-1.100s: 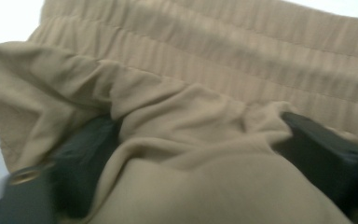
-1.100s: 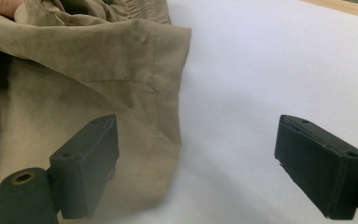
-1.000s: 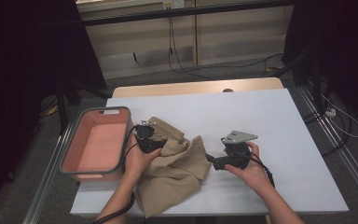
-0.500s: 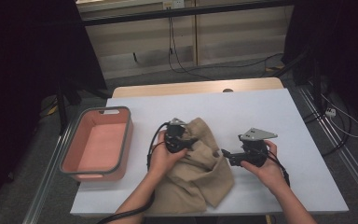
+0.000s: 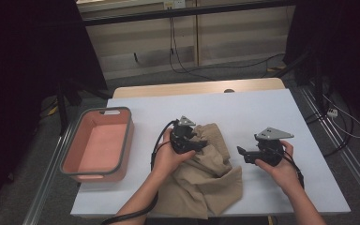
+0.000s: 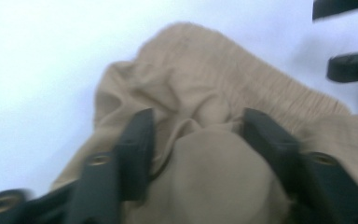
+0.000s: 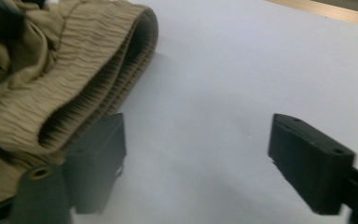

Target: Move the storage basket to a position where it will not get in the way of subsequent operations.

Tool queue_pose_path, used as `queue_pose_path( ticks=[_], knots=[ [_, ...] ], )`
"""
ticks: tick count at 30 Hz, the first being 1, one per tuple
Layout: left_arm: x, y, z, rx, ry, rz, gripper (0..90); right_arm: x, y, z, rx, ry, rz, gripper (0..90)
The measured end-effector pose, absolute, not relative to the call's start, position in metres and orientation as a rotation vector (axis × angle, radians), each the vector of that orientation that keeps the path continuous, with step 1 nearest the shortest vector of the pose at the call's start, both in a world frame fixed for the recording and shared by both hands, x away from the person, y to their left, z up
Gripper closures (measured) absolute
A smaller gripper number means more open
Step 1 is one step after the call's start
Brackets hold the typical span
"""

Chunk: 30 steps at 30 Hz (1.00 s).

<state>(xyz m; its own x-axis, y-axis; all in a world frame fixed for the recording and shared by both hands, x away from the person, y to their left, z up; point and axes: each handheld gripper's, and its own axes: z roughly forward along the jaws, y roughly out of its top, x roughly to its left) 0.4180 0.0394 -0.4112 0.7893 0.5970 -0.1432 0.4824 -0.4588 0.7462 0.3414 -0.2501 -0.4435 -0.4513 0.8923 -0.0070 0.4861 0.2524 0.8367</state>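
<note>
Tan garment (image 5: 206, 176) bunched near front edge of surface (image 5: 262, 108) — left gripper (image 6: 196, 135) jaws just reopening, apart around a fold, likely to regrasp — right gripper (image 5: 242, 153) jaws apart, empty, beside waistband.

Both forearms come in from the near edge of the high view. The left hand (image 5: 168, 157) wraps the left gripper (image 5: 198, 142) from behind, wrist bent inward, the grey plate on top. Its jaws have just been opening again after a quick squeeze — they stand apart, with a bunched fold between them in the left gripper view. The right hand (image 5: 277, 165) holds the right gripper (image 5: 242, 153) level, pointing toward the left one. Its jaws — closing a little just now — stand wide, gripping nothing.
</note>
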Motion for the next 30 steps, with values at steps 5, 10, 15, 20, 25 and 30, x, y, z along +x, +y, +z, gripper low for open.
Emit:
queue_pose_path(
  ticks=[5, 10, 15, 20, 25, 30],
  knots=[
    [0.415, 0.044, -0.401, 2.123, 0.745, 0.224, 21.5, 0.338, -0.250, -0.448, 1.249, 2.071, 1.108, 42.2],
    [0.411, 0.048, -0.389, 2.093, 0.705, 0.249, 16.0, 0.334, -0.220, -0.455, 1.098, 2.283, 1.074, 85.7],
    [0.409, 0.053, -0.381, 2.067, 0.678, 0.231, 13.6, 0.332, -0.208, -0.450, 1.023, 2.311, 1.150, 90.0],
    [0.406, 0.056, -0.379, 2.063, 0.660, 0.193, 11.4, 0.335, -0.195, -0.436, 0.983, 2.285, 1.260, 90.0],
    [0.404, 0.064, -0.375, 2.035, 0.655, 0.191, 11.0, 0.342, -0.178, -0.424, 0.968, 2.232, 1.362, 90.0],
    [0.409, 0.074, -0.383, 2.060, 0.706, 0.226, 18.0, 0.347, -0.162, -0.424, 0.964, 2.233, 1.356, 90.0]
  ],
)
